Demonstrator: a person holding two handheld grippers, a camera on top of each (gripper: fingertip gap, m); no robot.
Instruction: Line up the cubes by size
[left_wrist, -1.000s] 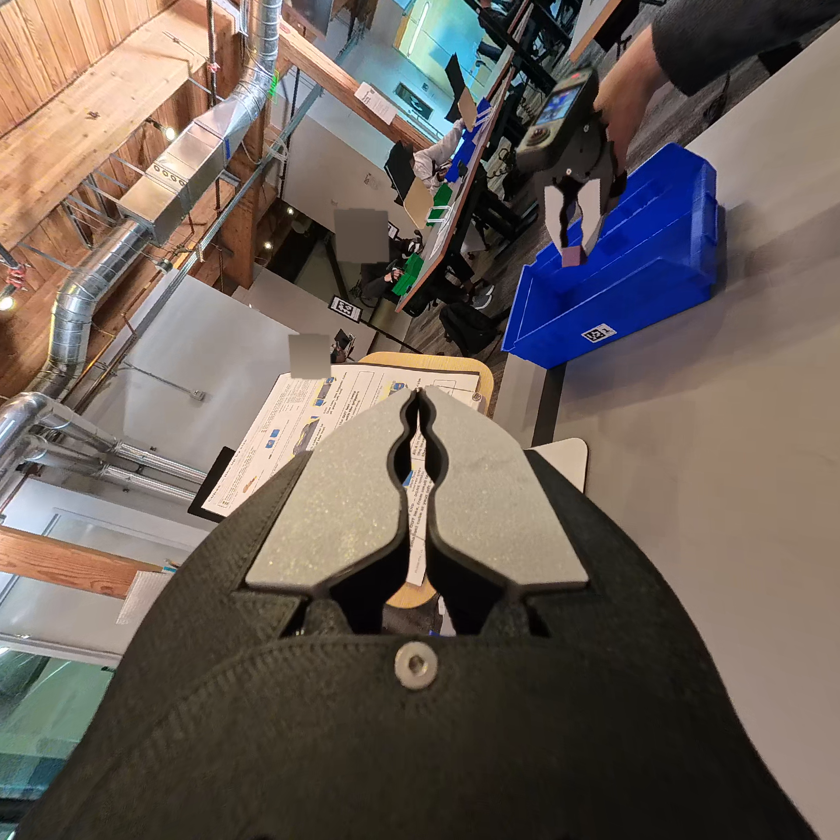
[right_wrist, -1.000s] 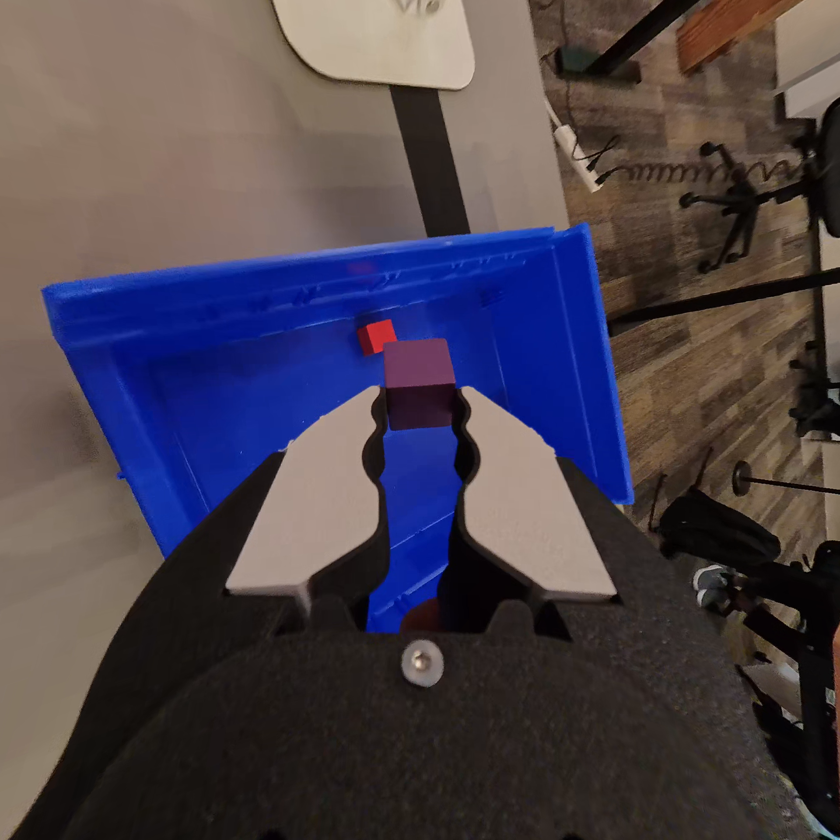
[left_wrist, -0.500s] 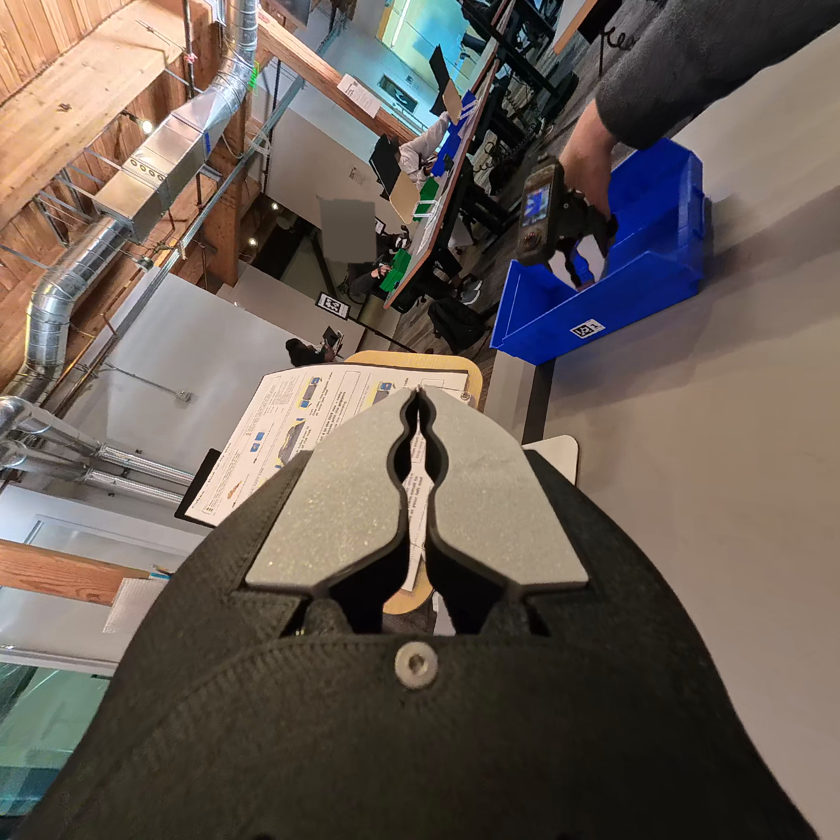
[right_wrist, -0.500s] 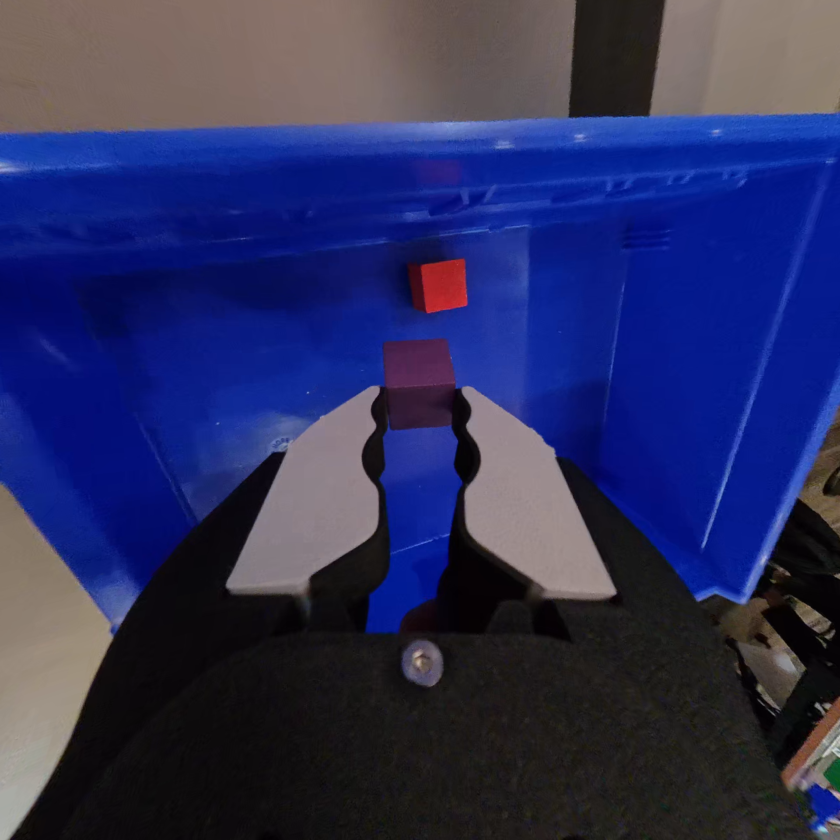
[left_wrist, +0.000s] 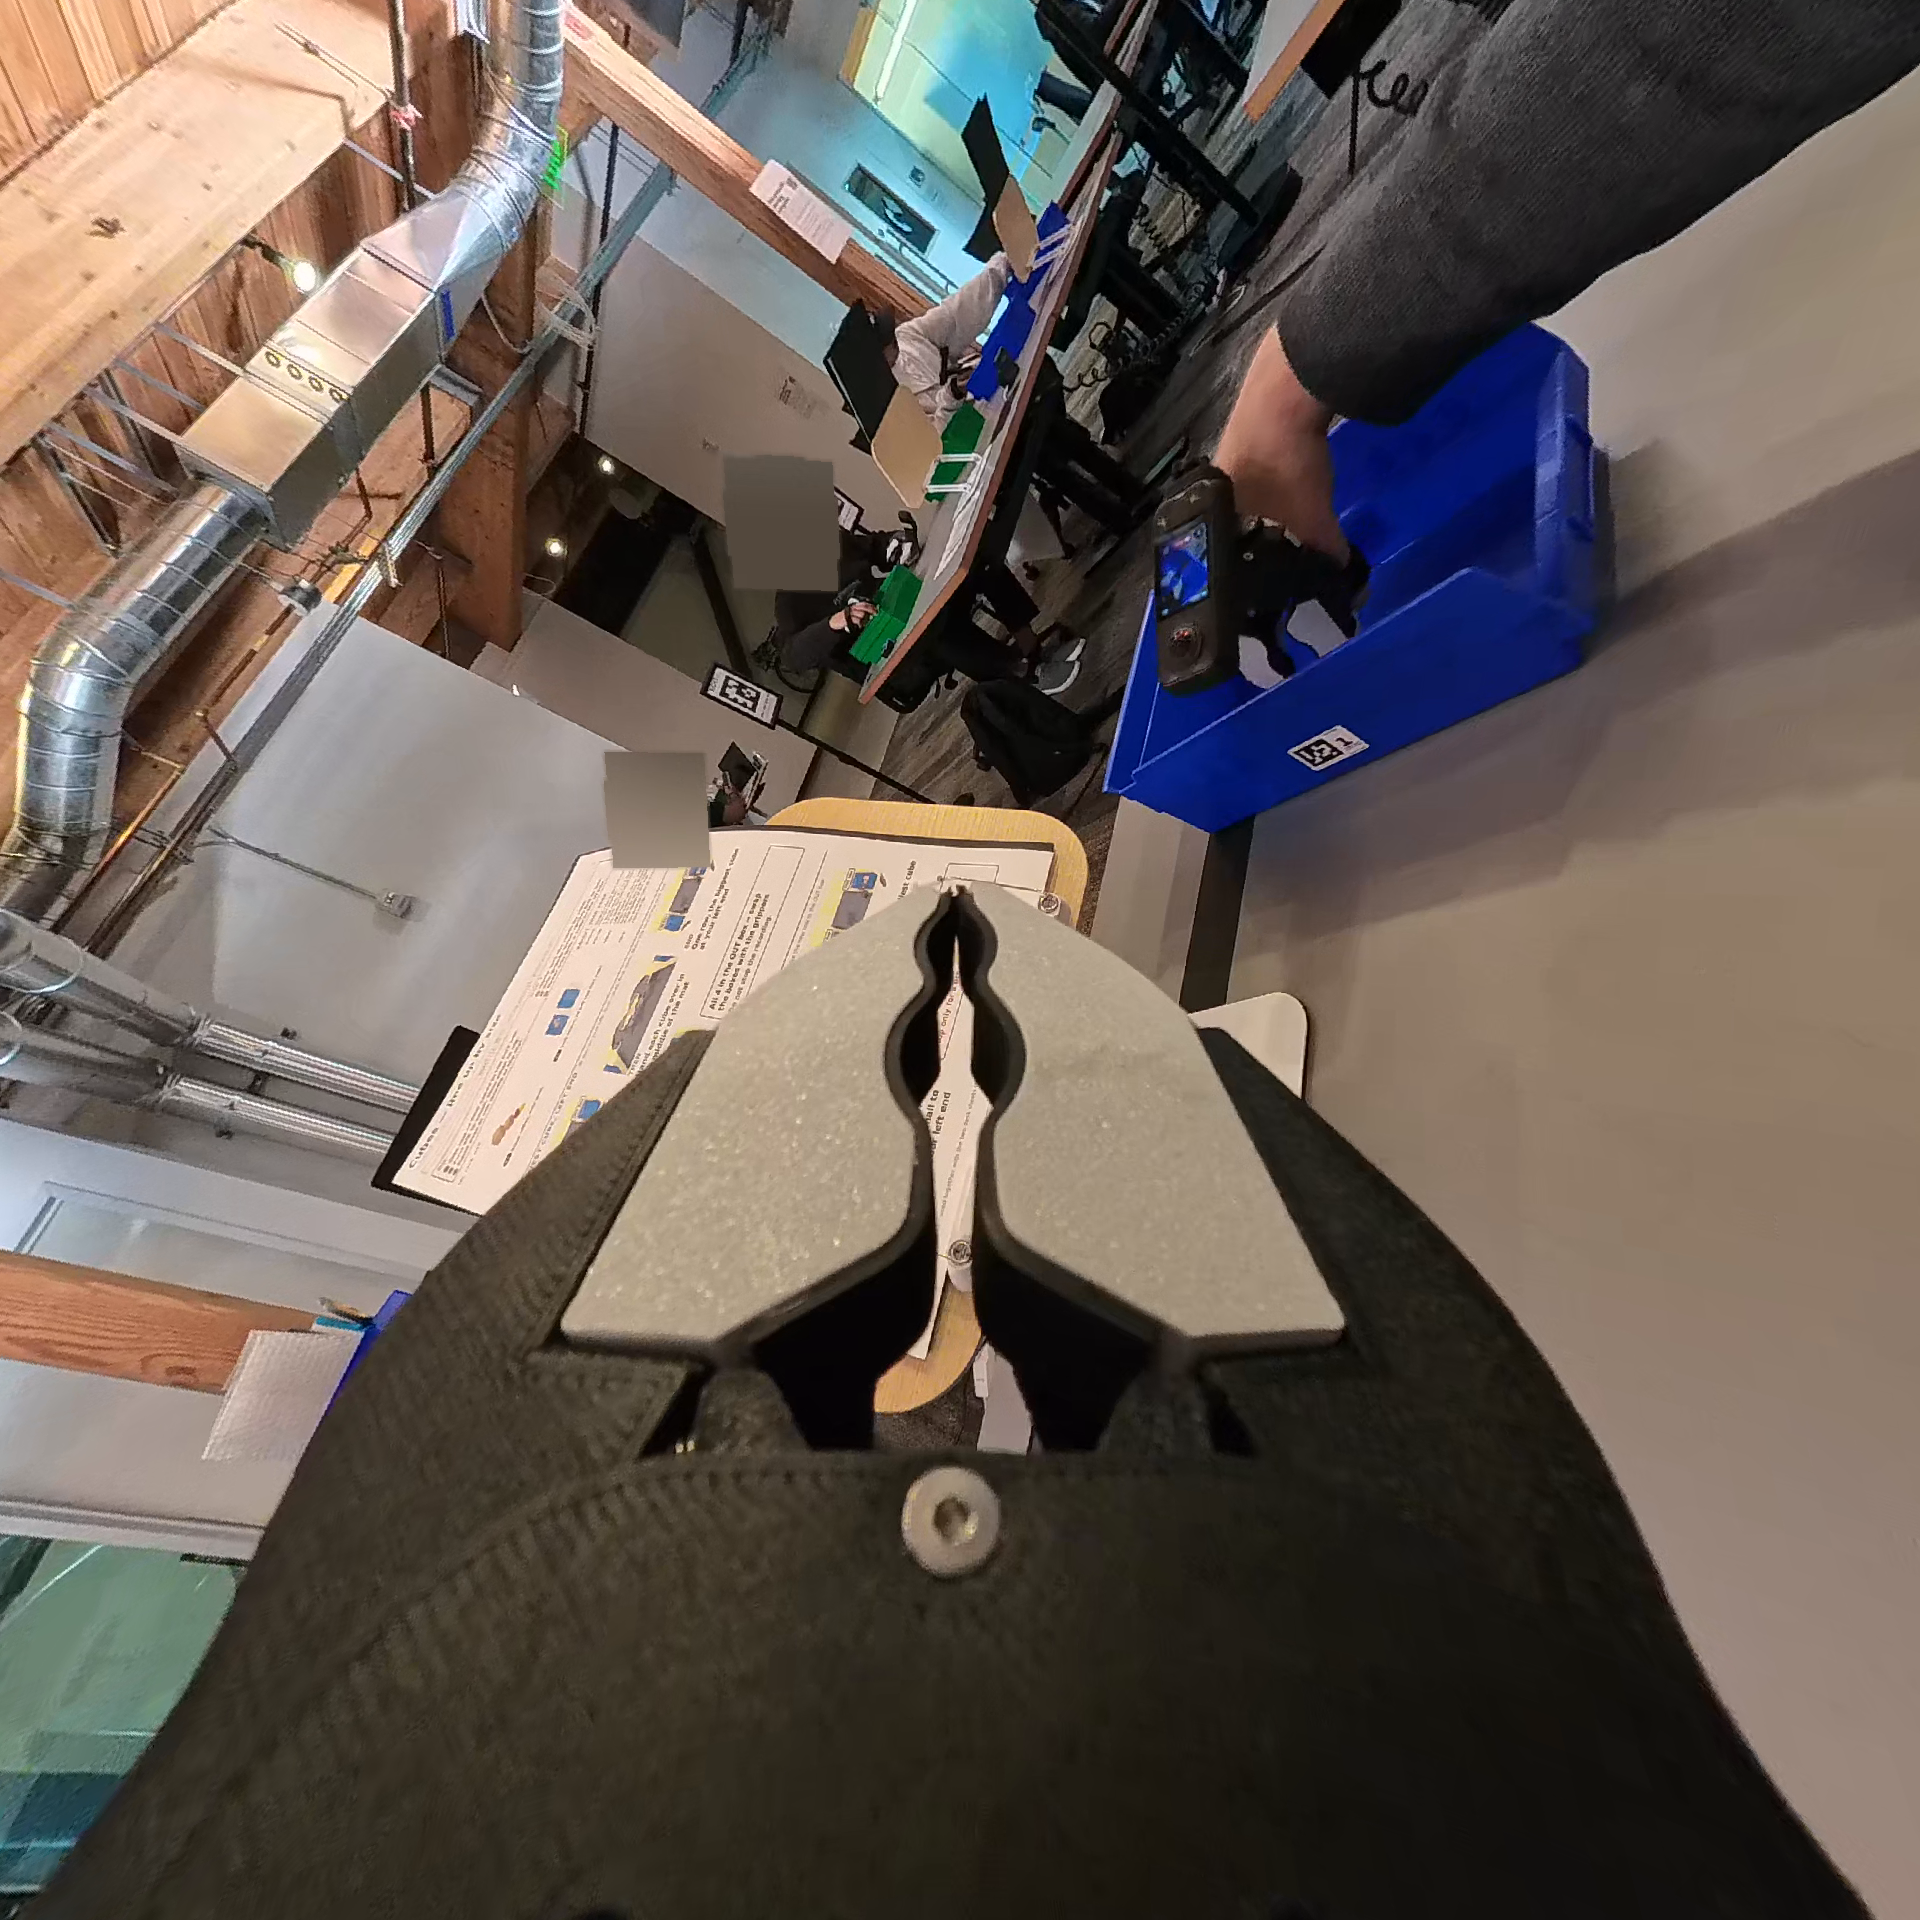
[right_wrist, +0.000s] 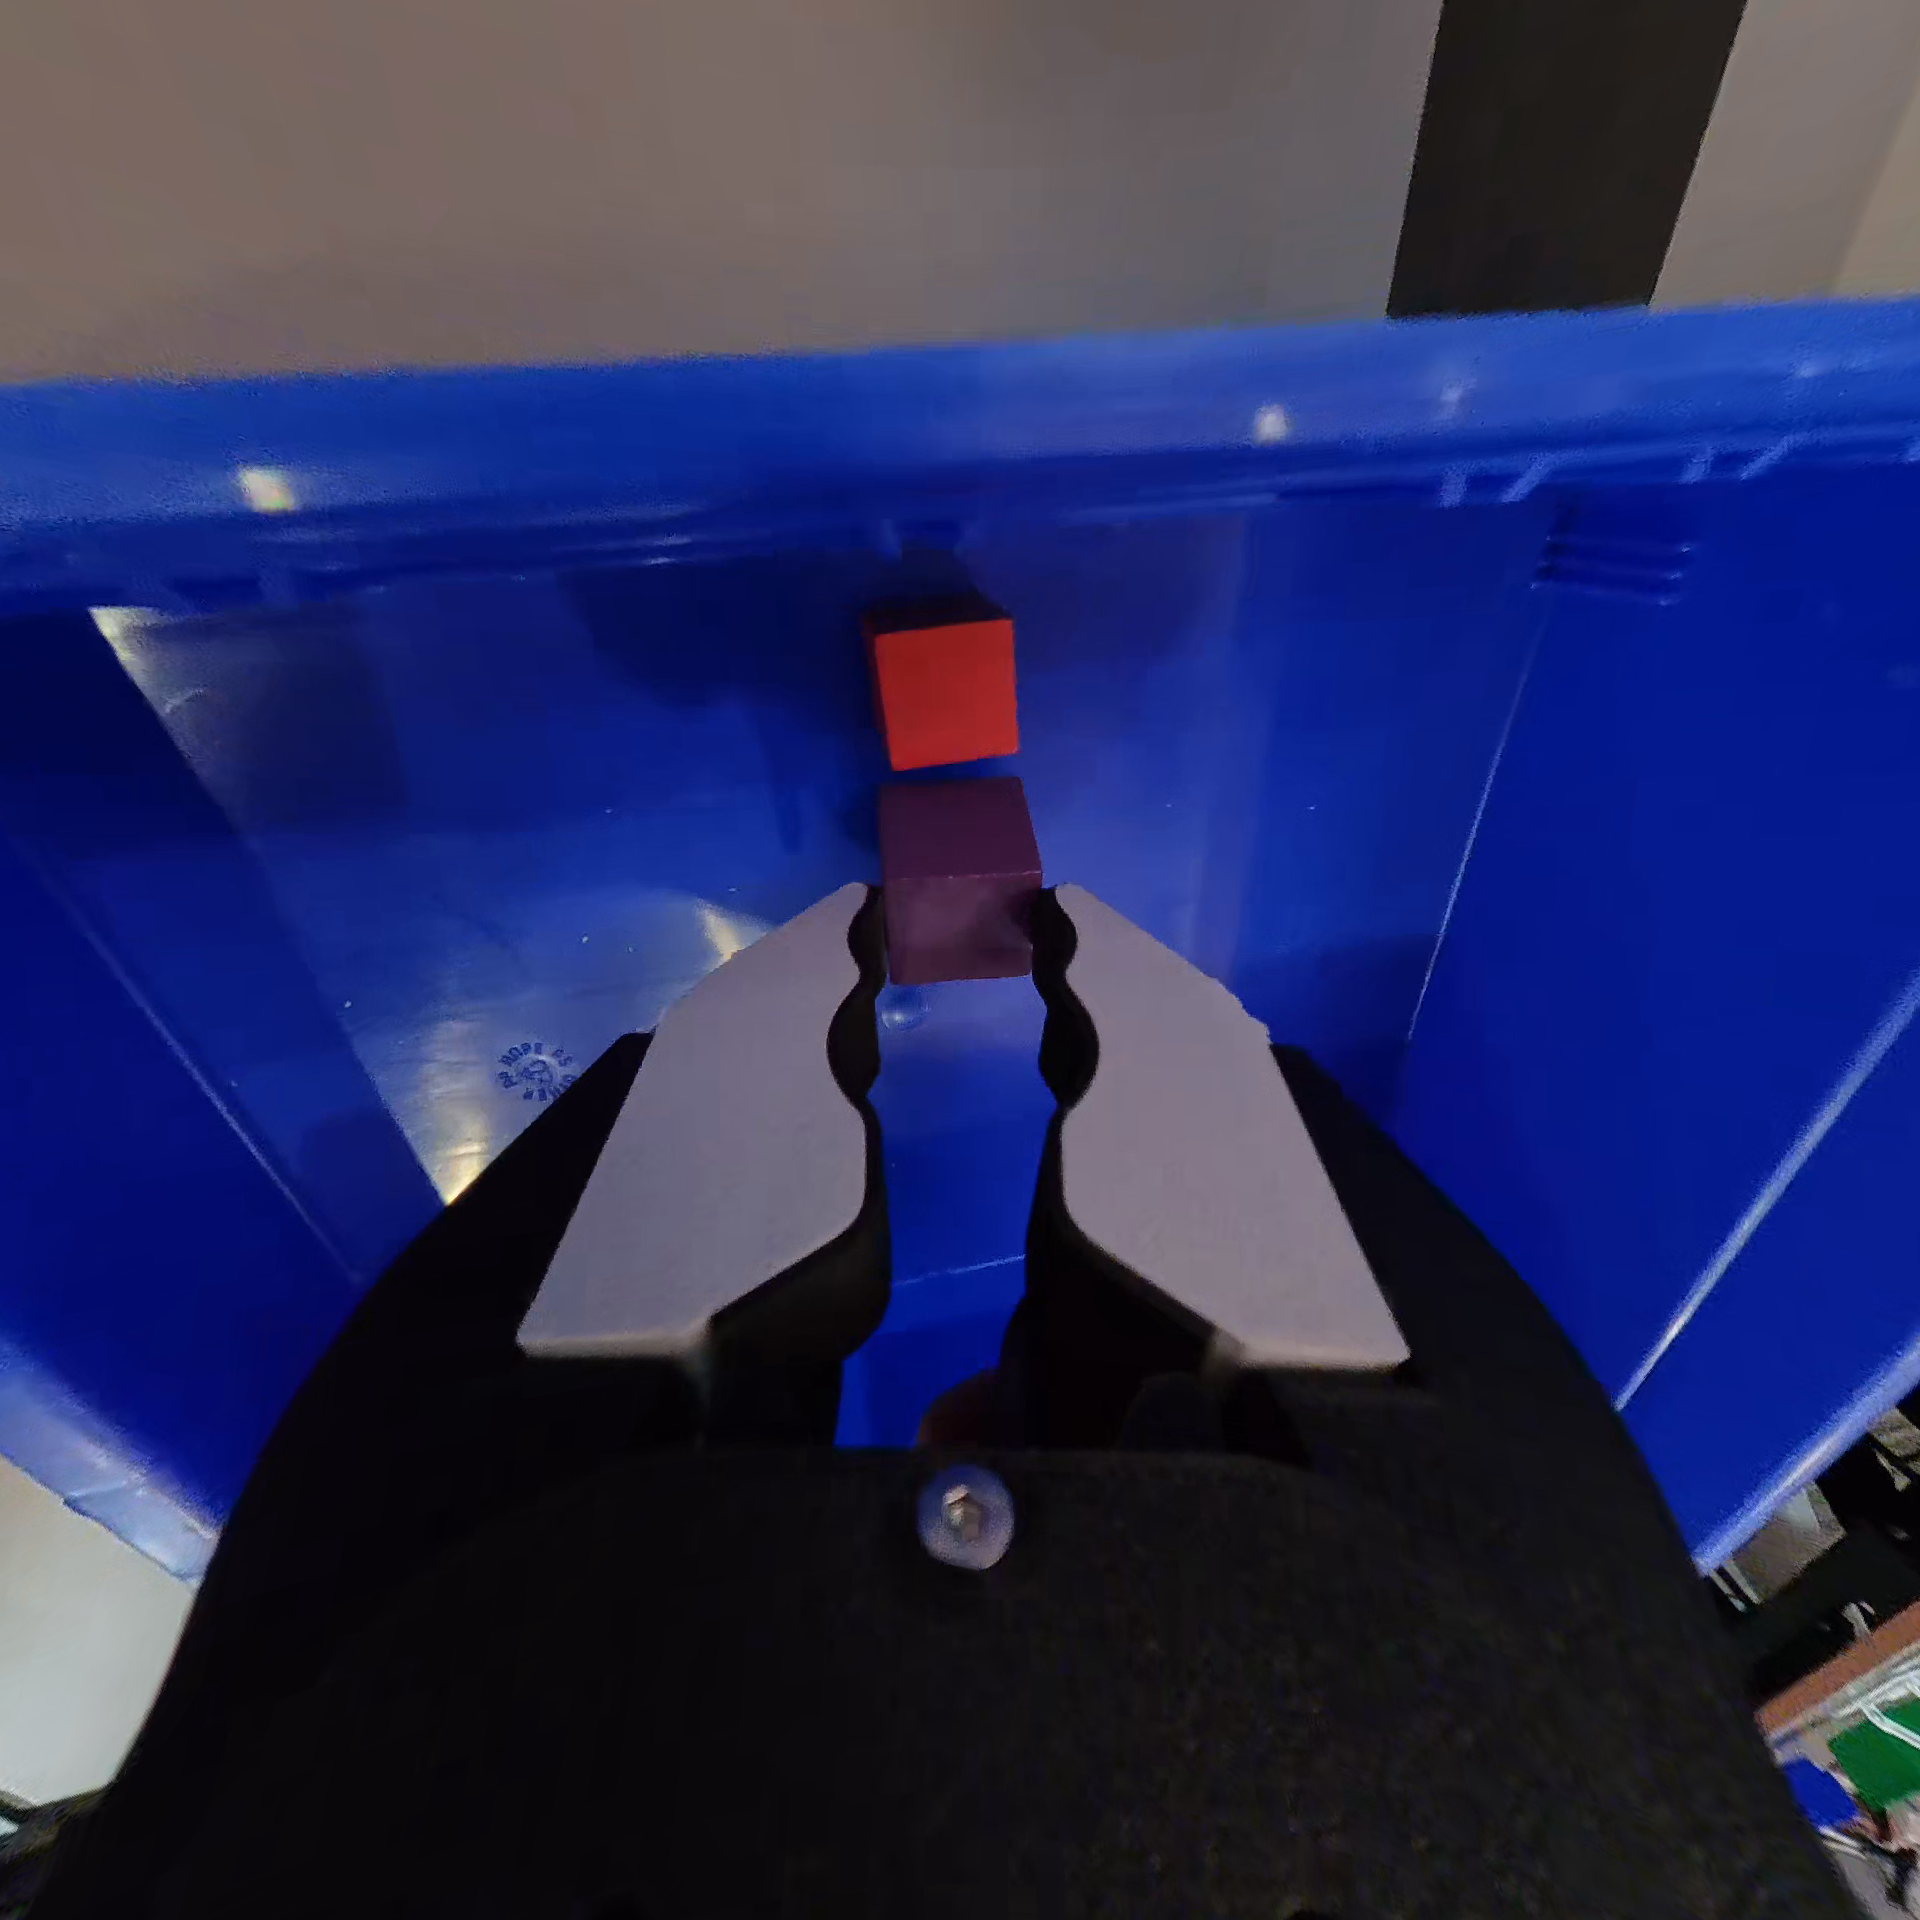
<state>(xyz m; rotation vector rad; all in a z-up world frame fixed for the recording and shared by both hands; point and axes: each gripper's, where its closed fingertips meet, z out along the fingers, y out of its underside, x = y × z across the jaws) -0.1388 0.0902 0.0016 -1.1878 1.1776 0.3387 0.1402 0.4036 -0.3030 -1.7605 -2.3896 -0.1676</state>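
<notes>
Purple cube lower, beside one red cube

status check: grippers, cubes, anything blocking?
Right gripper clamped on purple cube, inside blue bin. Left gripper shut, empty. Red cube just ahead.

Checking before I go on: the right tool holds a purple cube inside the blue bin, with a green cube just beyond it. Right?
Not quite: the cube beyond it is red, not green. The right wrist view shows it. The rest stands: the right tool holds the purple cube inside the blue bin.
</notes>
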